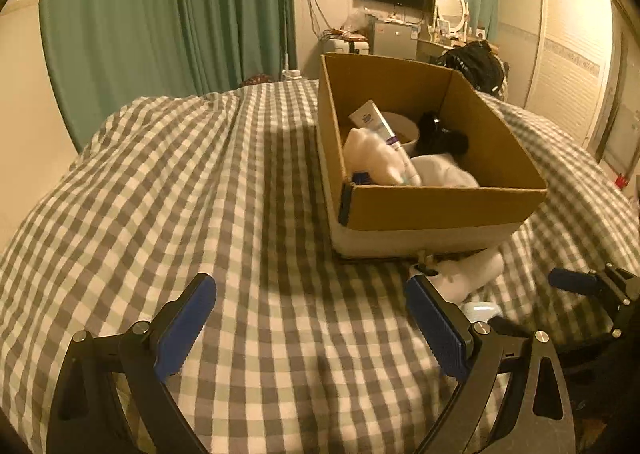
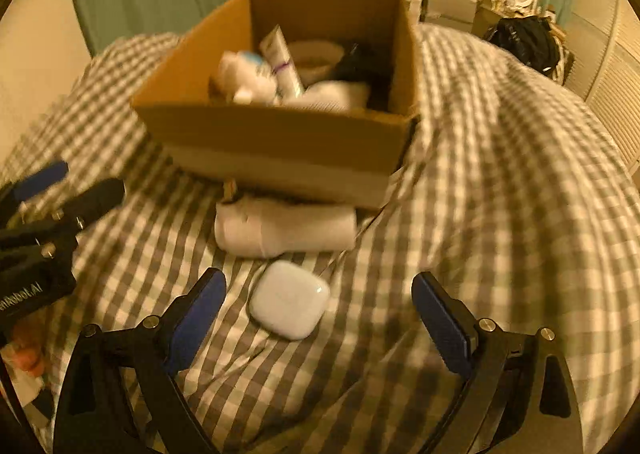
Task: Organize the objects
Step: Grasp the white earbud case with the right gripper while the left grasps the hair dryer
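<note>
While my right fingers are hanging wide open and holding nothing, the white earbud case is lying on the bed just between them, nearer the left one; my left fingers, also open and empty, are farther away.

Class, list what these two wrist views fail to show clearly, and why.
- Cardboard box contents: right view, motion blur.
- Tube label: left view, too small.
- White roll: left view, partly behind the gripper finger.
- Earbud case contents: lid closed.
</note>
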`<action>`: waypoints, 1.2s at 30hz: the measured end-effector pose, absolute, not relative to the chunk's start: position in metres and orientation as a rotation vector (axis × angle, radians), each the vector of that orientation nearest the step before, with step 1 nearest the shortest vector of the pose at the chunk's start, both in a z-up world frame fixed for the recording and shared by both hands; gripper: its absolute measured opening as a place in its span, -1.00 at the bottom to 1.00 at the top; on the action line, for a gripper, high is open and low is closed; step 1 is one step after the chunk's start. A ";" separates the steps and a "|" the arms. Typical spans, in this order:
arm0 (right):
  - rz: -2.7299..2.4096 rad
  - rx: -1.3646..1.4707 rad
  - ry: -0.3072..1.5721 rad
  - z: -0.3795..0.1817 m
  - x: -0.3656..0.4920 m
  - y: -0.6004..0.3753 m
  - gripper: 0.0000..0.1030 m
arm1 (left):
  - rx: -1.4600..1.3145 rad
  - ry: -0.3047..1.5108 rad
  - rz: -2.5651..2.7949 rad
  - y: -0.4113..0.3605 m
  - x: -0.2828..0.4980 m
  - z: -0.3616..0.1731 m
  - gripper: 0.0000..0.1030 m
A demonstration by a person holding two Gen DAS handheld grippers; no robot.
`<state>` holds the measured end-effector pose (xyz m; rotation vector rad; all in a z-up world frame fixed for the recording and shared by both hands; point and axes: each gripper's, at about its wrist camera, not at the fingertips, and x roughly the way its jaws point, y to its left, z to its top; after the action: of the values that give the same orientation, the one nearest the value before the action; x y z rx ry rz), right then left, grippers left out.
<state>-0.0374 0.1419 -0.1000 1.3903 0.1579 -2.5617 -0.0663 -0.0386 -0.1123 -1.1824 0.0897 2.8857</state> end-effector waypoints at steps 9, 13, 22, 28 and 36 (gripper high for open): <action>-2.467 1.534 0.240 -0.136 -0.050 0.130 0.60 | -1.247 0.086 2.888 -0.045 -0.073 -0.124 0.91; -2.413 1.580 0.270 -0.147 -0.052 0.126 0.19 | -1.268 0.091 2.889 -0.047 -0.074 -0.127 0.91; -2.542 1.389 0.233 -0.095 -0.029 0.150 0.11 | -1.261 0.155 2.847 -0.032 -0.075 -0.131 0.91; -2.699 1.281 0.215 -0.060 -0.029 0.181 0.11 | -1.260 0.066 2.732 -0.004 -0.084 -0.140 0.91; -2.702 1.335 0.010 -0.058 -0.049 0.212 0.11 | -1.254 0.150 2.586 0.041 -0.110 -0.166 0.91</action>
<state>-0.0493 0.2116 -0.0577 1.3351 0.0101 -2.7019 -0.1095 0.0415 -0.1662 -1.2536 0.1496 2.5861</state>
